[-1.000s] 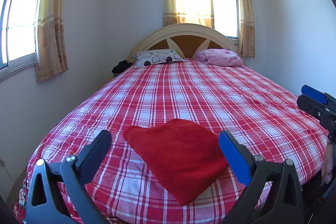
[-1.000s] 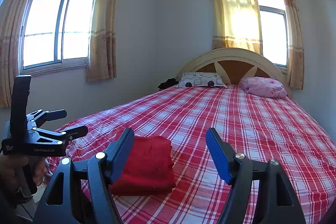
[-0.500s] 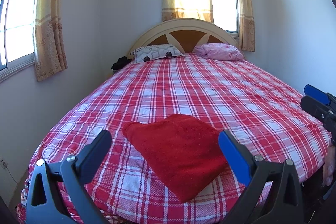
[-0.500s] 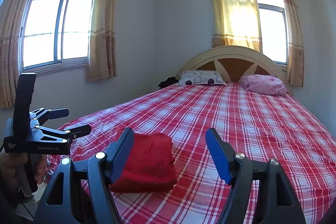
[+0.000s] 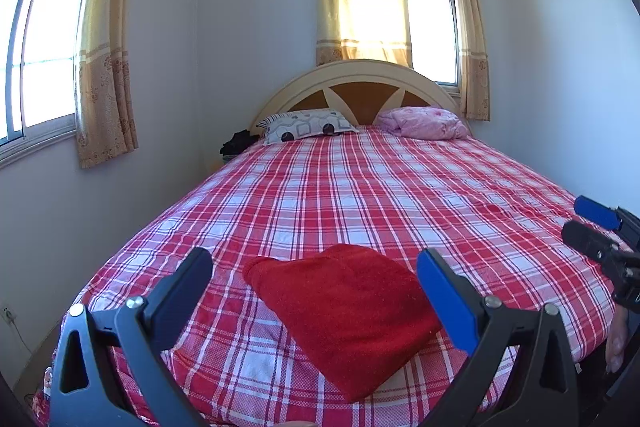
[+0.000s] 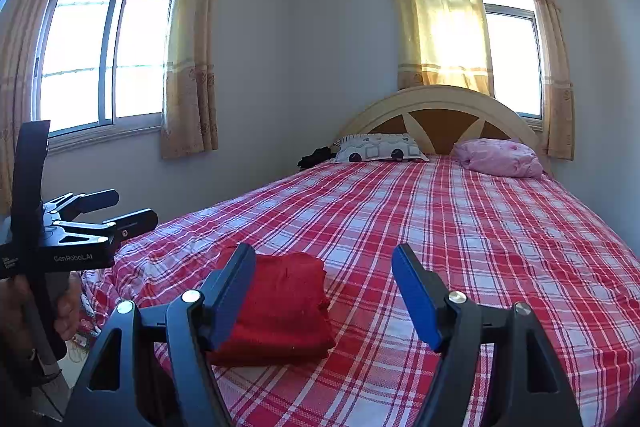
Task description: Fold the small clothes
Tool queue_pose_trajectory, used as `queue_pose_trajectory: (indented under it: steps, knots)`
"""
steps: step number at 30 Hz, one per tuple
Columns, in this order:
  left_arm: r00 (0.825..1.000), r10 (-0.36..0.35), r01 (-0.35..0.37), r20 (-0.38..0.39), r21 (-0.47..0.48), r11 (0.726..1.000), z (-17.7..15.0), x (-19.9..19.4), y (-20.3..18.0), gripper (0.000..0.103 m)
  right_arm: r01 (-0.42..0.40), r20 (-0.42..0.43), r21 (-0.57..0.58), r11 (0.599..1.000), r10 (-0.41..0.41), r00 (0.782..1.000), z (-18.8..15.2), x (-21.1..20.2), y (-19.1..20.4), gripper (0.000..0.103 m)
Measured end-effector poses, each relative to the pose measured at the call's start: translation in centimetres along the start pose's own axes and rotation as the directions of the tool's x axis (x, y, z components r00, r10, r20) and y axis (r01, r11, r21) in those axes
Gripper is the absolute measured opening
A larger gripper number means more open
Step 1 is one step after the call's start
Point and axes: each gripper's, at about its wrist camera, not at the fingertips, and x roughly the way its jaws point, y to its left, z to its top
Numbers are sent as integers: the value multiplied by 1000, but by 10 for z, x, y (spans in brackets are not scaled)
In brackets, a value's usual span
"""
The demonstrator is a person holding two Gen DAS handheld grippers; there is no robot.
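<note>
A red cloth (image 5: 348,315) lies folded into a flat stack near the foot of a bed with a red and white checked sheet (image 5: 360,195). My left gripper (image 5: 316,287) is open, held above and in front of the cloth, with nothing between its fingers. In the right wrist view the same red cloth (image 6: 284,303) sits left of centre. My right gripper (image 6: 324,283) is open and empty, to the right of the cloth and off the bed's foot. Each gripper shows in the other's view: the right one (image 5: 592,231) at the right edge, the left one (image 6: 100,211) at the left edge in a hand.
A patterned pillow (image 5: 308,125) and a pink pillow (image 5: 424,123) lie by the arched headboard (image 5: 356,87). A dark bundle (image 5: 238,143) rests beside the bed's far left corner. Curtained windows (image 5: 40,55) are on the left and back walls.
The left gripper's view has tilted upward a little, so the bed and red cloth sit lower in its frame. The right gripper has held still. The cloth has not moved.
</note>
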Motion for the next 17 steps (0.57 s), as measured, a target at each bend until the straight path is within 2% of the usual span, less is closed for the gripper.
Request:
queue_pose_trajectory:
  steps: [17]
  knots:
    - [1000,3,-3,4,-26,1000,-5,5,7,103,-16,-22,-19,1000,16,1000,-8,4,8,71]
